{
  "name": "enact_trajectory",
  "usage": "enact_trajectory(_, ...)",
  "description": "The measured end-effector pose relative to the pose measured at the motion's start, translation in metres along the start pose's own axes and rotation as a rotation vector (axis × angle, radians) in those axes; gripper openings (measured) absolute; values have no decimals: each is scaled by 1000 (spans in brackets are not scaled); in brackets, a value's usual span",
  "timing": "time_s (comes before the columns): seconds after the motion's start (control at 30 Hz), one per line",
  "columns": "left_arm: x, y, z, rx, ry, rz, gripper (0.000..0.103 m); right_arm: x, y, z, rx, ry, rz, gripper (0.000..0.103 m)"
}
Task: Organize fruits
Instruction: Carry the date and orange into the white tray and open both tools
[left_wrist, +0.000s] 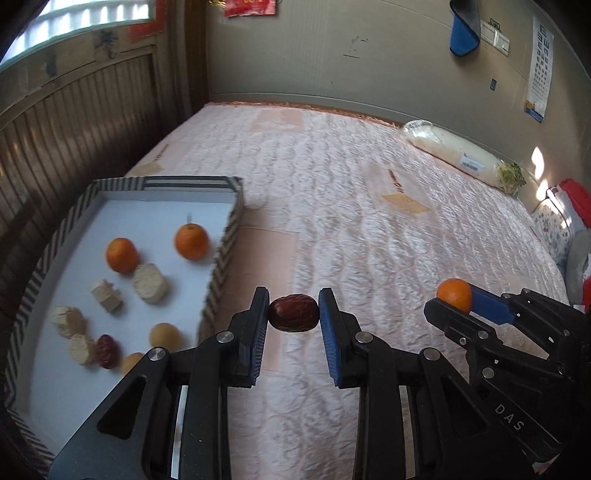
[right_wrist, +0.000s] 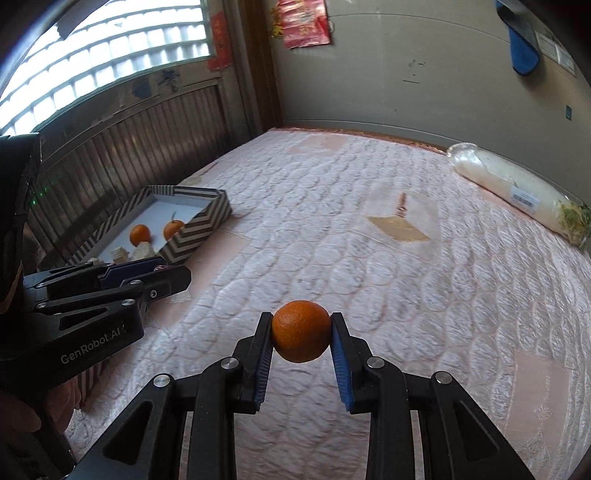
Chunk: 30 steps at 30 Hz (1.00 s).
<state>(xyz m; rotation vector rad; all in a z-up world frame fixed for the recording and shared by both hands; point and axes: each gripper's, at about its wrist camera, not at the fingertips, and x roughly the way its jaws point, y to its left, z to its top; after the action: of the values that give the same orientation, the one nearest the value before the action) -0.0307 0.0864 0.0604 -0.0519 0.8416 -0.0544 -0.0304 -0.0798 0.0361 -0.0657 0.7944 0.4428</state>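
My left gripper (left_wrist: 293, 314) is shut on a dark red date (left_wrist: 293, 312) and holds it above the pink quilt, just right of the striped box (left_wrist: 225, 236). My right gripper (right_wrist: 301, 332) is shut on a small orange (right_wrist: 301, 331), also above the quilt; it shows at the right in the left wrist view (left_wrist: 455, 301). The box holds two oranges (left_wrist: 122, 254) (left_wrist: 191, 242), another red date (left_wrist: 107, 350), pale corn-like pieces (left_wrist: 149, 283) and two yellowish fruits (left_wrist: 165, 335). The box shows far left in the right wrist view (right_wrist: 199, 221), with my left gripper (right_wrist: 162, 271) in front of it.
The pink quilted bed (left_wrist: 369, 229) fills both views. A long white plastic-wrapped roll (left_wrist: 458, 155) lies at the far right edge by the wall. Wooden panelling (left_wrist: 74, 122) runs behind the box. Red and floral items (left_wrist: 569, 206) sit at the bed's right end.
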Motion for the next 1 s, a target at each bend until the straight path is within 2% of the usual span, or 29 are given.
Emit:
enact_trajectory(0.53, -27, 78, -9, -90, -39, 112, 27, 21, 79, 22, -148, 9, 82, 29)
enact_trajectory(1.0, -26, 137, -17, -179, -16, 186, 27, 54, 146, 43, -285, 34, 169, 29)
